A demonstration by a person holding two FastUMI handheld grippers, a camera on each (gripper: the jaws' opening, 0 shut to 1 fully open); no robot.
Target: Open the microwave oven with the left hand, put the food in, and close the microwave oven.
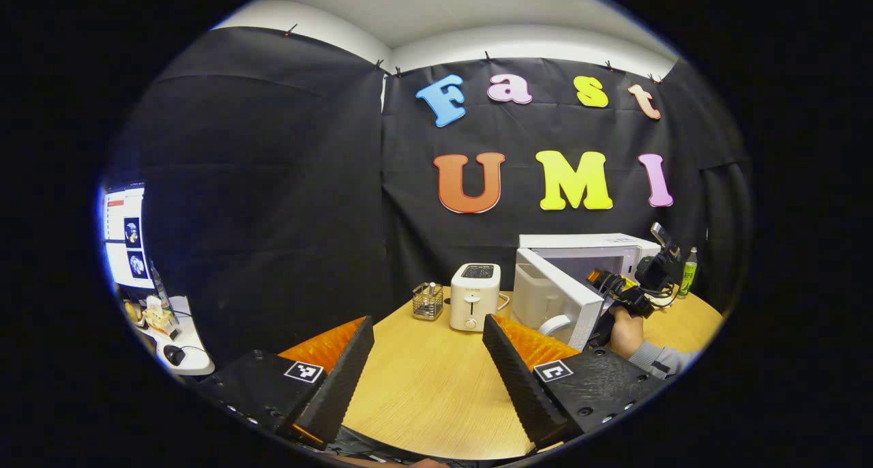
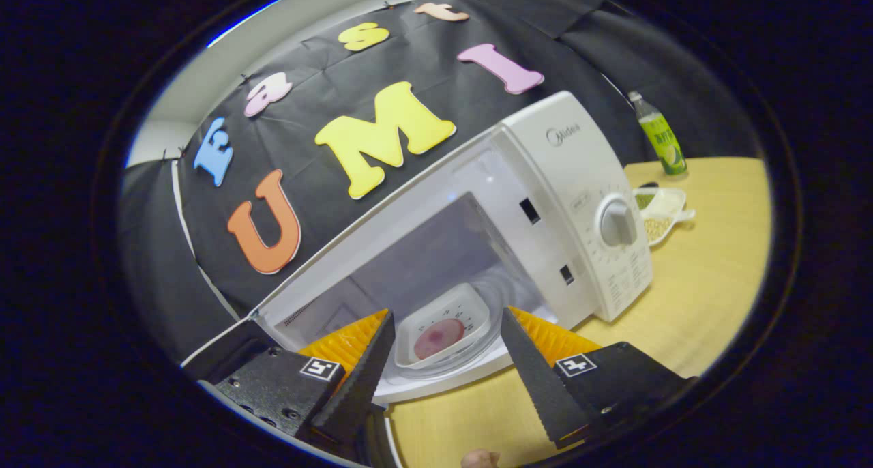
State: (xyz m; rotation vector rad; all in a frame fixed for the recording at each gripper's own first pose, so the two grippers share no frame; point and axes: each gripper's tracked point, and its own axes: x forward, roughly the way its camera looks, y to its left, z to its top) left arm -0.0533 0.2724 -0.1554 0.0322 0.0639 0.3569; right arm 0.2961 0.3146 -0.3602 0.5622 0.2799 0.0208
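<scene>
- right gripper (image 2: 443,359) is held open; the dish (image 2: 443,325), apparently with food, is seen between its fingers inside the microwave (image 2: 573,202).
- left gripper (image 1: 428,359) is spread, empty, over the table (image 1: 430,386).

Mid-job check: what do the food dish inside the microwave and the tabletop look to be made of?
The shallow white square dish holding pinkish food looks like glazed ceramic or hard plastic: smooth, opaque, softly shiny; I cannot tell which. It sits on a clear round turntable, likely glass, since the floor shows through. The round light-brown table looks like matte wood or wood-grain laminate, with fine streaks.
</scene>
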